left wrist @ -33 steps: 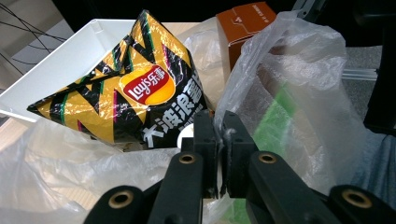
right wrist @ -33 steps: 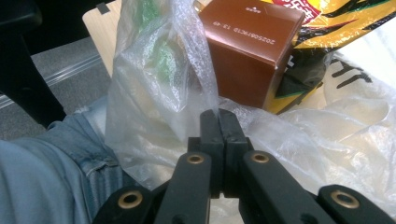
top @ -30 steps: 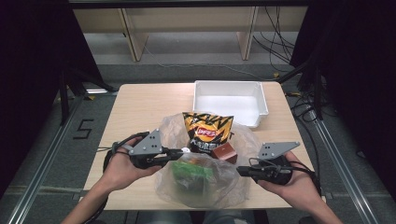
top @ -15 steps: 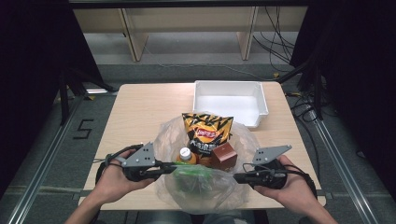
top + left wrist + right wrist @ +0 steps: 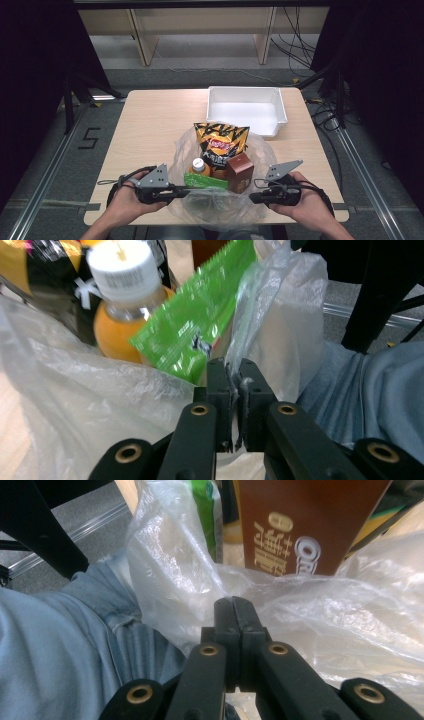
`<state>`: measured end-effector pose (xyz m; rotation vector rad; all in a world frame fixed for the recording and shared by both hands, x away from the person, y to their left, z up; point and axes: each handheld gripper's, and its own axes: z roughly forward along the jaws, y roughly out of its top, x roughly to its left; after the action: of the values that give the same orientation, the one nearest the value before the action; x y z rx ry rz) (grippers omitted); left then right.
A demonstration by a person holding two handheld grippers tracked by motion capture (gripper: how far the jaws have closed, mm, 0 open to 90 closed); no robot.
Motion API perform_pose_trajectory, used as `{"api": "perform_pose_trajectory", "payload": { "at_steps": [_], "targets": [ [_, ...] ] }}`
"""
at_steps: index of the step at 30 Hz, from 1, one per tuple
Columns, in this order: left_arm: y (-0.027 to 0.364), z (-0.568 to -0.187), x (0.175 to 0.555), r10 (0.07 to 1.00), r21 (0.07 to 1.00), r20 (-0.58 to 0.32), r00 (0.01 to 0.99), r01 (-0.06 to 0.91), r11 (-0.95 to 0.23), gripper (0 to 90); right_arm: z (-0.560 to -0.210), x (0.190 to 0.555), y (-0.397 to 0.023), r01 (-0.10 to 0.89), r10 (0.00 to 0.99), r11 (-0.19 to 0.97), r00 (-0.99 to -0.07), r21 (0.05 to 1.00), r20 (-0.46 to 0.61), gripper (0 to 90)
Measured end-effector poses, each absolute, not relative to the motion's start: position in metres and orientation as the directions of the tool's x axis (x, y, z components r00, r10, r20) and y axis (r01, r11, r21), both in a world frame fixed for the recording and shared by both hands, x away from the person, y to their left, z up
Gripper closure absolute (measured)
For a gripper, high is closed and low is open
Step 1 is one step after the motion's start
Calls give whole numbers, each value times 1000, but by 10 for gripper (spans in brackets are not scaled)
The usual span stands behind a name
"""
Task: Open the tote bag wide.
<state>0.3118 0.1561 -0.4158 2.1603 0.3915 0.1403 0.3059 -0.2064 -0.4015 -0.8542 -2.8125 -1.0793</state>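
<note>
Dark surroundings frame a pale wooden table (image 5: 150, 125) with shelving and loose cables on the floor behind it. On its far right part sits an empty white bin (image 5: 247, 110), likely waiting for the goods. Nearer the person, at the front edge, a clear plastic bag (image 5: 220, 210) slumps wide open around four items: a black and yellow crisp packet (image 5: 220, 142) standing at the back, a brown carton (image 5: 240, 172) on the right, an orange drink bottle (image 5: 200, 167) with a white cap, and a flat green packet (image 5: 205, 181) lying across the front. The left gripper (image 5: 182, 190) has its jaws pinched tight on the bag's film at the left side, and the right gripper (image 5: 255, 198) is likewise clamped on the film at the right side, apparently to spread and lower the mouth so the contents stand exposed for unpacking.
</note>
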Motion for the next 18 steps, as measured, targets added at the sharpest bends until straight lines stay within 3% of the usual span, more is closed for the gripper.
{"api": "perform_pose_trajectory", "payload": {
  "at_steps": [10, 18],
  "targets": [
    [155, -441, 316, 350, 780, -72, 934, 272, -564, 847, -421, 310, -204, 549, 517, 607, -822, 575, 239, 900],
    [151, -460, 317, 373, 767, -113, 921, 320, -556, 842, -434, 313, -202, 545, 532, 628, -822, 556, 204, 900]
  ]
}}
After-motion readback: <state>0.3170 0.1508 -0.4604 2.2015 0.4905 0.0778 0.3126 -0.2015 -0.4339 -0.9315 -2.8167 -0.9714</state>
